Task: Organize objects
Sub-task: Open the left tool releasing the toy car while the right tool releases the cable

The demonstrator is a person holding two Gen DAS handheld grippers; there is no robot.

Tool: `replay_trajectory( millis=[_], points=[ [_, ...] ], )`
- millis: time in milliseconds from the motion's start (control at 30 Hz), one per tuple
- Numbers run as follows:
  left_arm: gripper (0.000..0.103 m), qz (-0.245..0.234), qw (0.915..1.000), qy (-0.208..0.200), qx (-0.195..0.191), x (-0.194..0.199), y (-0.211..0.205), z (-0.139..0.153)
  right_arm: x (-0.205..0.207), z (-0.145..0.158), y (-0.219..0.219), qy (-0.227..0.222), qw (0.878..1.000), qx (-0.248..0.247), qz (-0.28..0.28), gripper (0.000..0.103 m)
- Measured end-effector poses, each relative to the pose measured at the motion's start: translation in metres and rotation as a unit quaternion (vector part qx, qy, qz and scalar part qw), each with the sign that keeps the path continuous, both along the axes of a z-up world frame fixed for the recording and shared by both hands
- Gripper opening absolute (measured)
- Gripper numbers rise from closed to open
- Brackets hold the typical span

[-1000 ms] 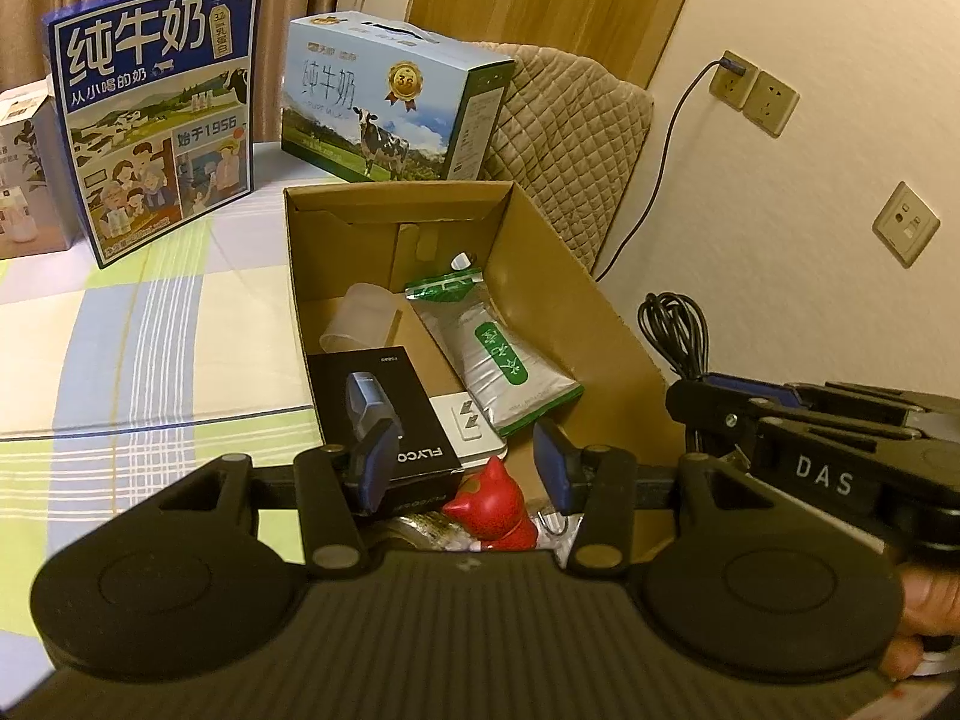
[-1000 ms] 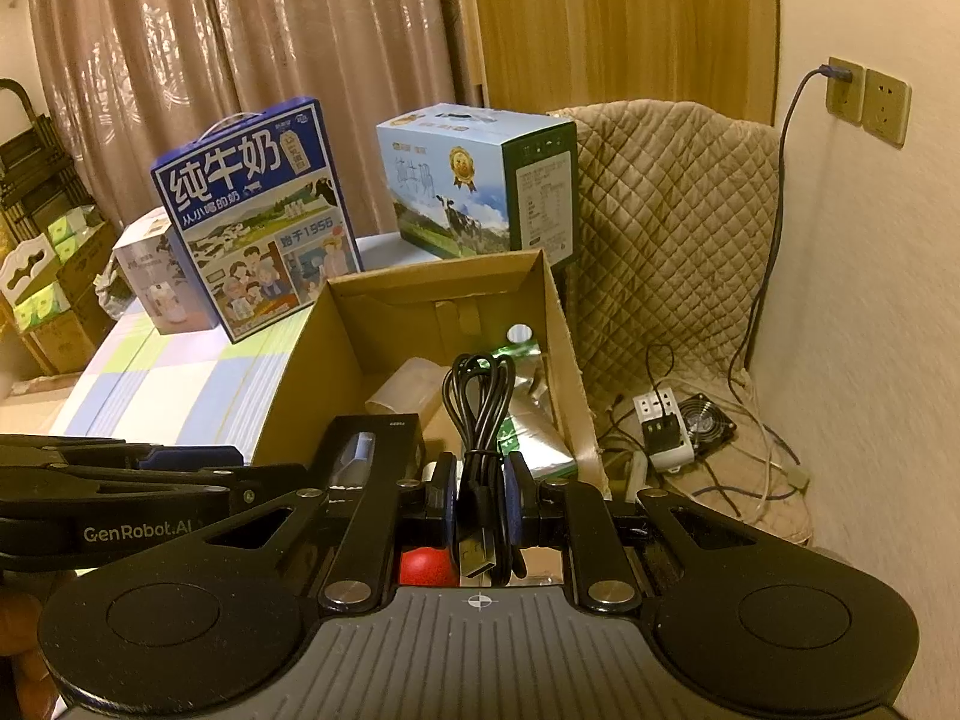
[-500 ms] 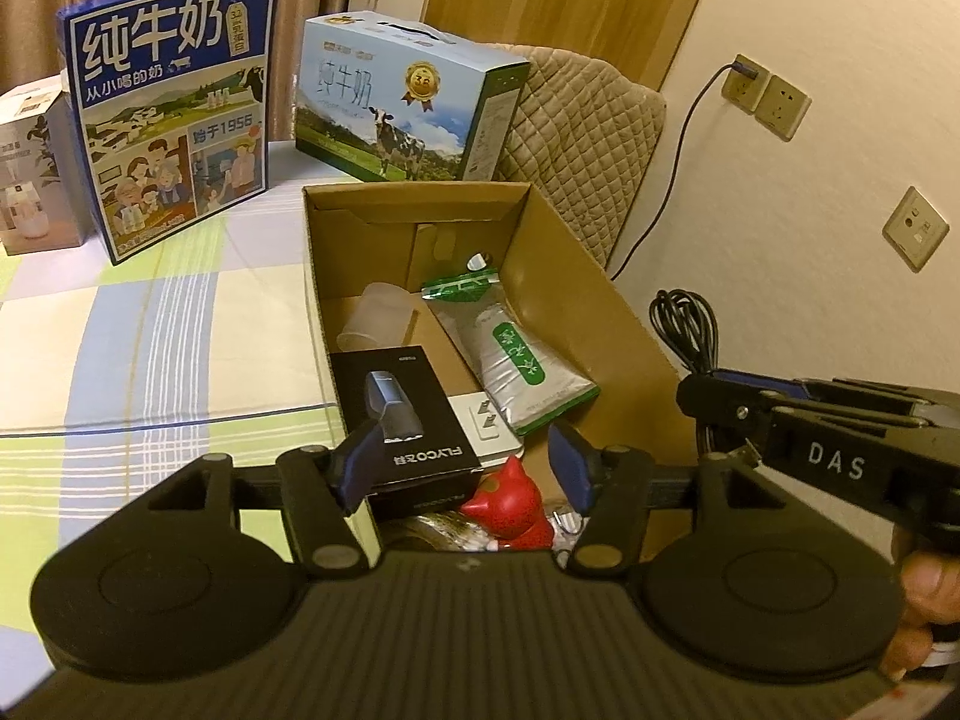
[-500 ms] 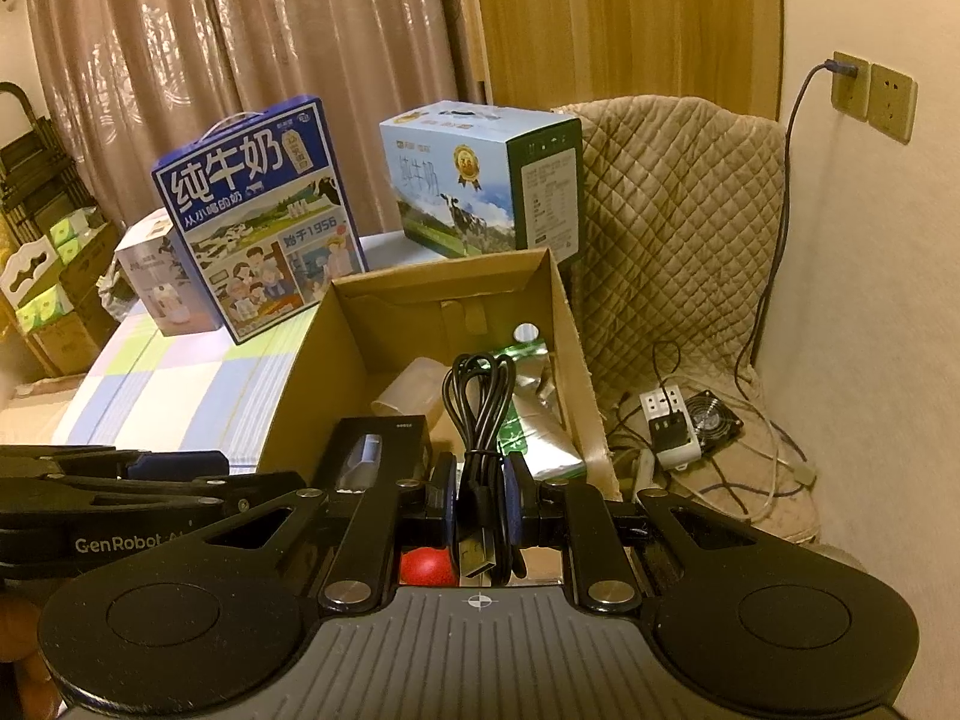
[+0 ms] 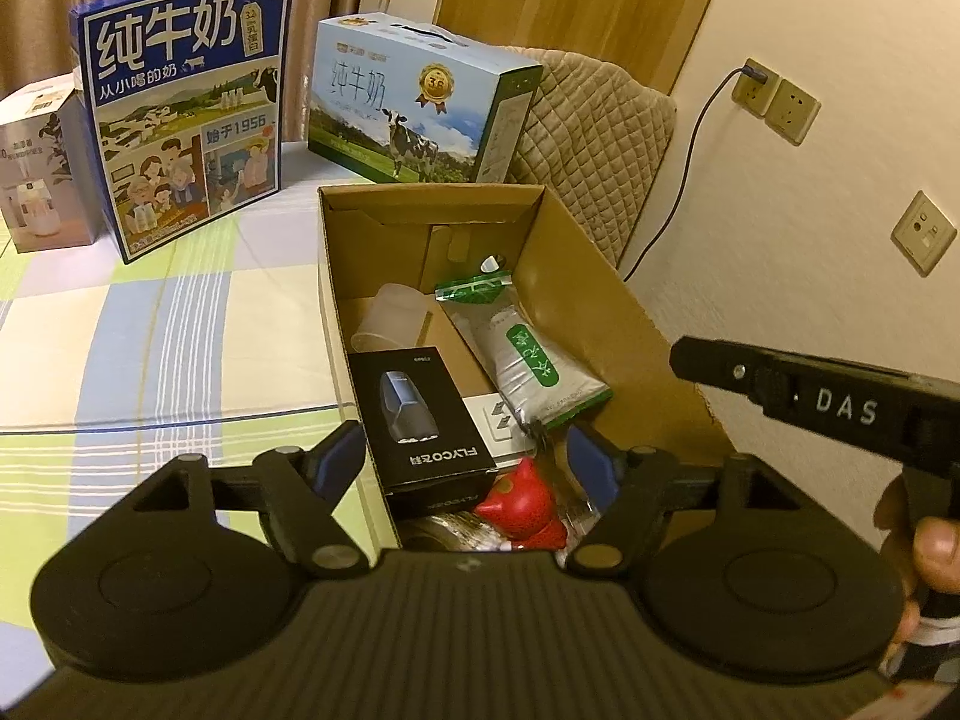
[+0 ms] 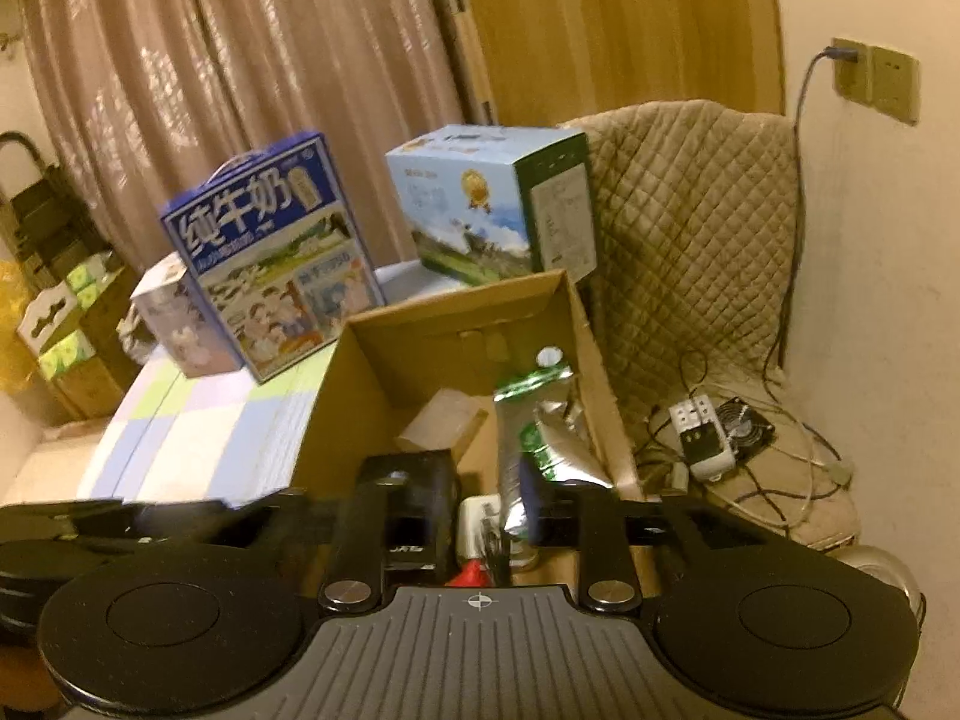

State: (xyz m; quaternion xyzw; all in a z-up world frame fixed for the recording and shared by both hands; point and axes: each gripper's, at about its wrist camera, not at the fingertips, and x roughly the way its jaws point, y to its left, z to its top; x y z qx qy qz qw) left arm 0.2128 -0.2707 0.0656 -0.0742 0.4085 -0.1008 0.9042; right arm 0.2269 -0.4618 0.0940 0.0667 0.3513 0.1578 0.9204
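Two milk cartons point(image 5: 186, 120) on checked cloth point(image 5: 150, 348), curtains point(image 6: 240, 60) behind; L gripper point(image 5: 468, 462) + R gripper point(image 6: 486, 516) agape, empty.

Both rigs are matte black plastic: ribbed grey-black housing, two round discs, silver pivot screws. The left claw point(image 5: 468, 456) has blue finger pads point(image 5: 591, 462). White "DAS" lettering marks the right claw point(image 5: 840, 405), brownish-skinned hand point(image 5: 924, 546) behind it.

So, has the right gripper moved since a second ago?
Yes: the right gripper has closed in on the cardboard box, now over its near end, with jaws opened.
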Motion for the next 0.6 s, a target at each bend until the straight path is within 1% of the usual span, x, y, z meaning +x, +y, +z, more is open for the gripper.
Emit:
replay_trajectory(
  millis=[33, 67, 133, 233, 267, 333, 400, 433, 500, 600],
  points=[
    [0.072, 0.0, 1.0, 0.0, 0.001, 0.0, 0.0, 0.0, -0.001, 0.0, -0.002, -0.001, 1.0, 0.004, -0.007, 0.046],
    [0.073, 0.0, 1.0, 0.0, 0.002, -0.001, 0.001, 0.0, -0.002, -0.001, -0.006, 0.0, 1.0, 0.011, -0.013, 0.047],
    [0.075, 0.002, 1.0, 0.0, 0.003, -0.002, 0.002, -0.001, -0.003, -0.002, -0.01, 0.005, 1.0, 0.017, -0.017, 0.048],
    [0.08, 0.006, 1.0, 0.002, 0.003, -0.004, 0.005, -0.002, -0.01, -0.003, -0.013, 0.008, 1.0, 0.011, -0.02, 0.048],
    [0.083, 0.006, 1.0, 0.002, 0.003, -0.005, 0.005, -0.002, -0.013, -0.003, -0.015, 0.01, 1.0, 0.011, -0.022, 0.049],
    [0.085, 0.003, 1.0, 0.002, 0.005, -0.008, 0.005, -0.001, -0.019, -0.003, -0.018, 0.016, 0.999, 0.013, -0.026, 0.049],
    [0.089, 0.002, 1.0, 0.001, 0.007, -0.012, 0.005, 0.0, -0.026, -0.002, -0.018, 0.02, 0.999, 0.01, -0.025, 0.05],
    [0.091, 0.001, 1.0, 0.0, 0.007, -0.016, 0.006, 0.001, -0.03, -0.002, -0.018, 0.024, 0.999, 0.004, -0.023, 0.05],
    [0.099, 0.002, 0.9999, -0.006, 0.011, -0.025, 0.009, 0.003, -0.039, -0.003, -0.017, 0.033, 0.999, -0.005, -0.021, 0.051],
    [0.102, 0.006, 0.9997, -0.016, 0.017, -0.039, 0.014, 0.005, -0.055, -0.004, -0.018, 0.043, 0.999, -0.012, -0.018, 0.052]
  ],
)
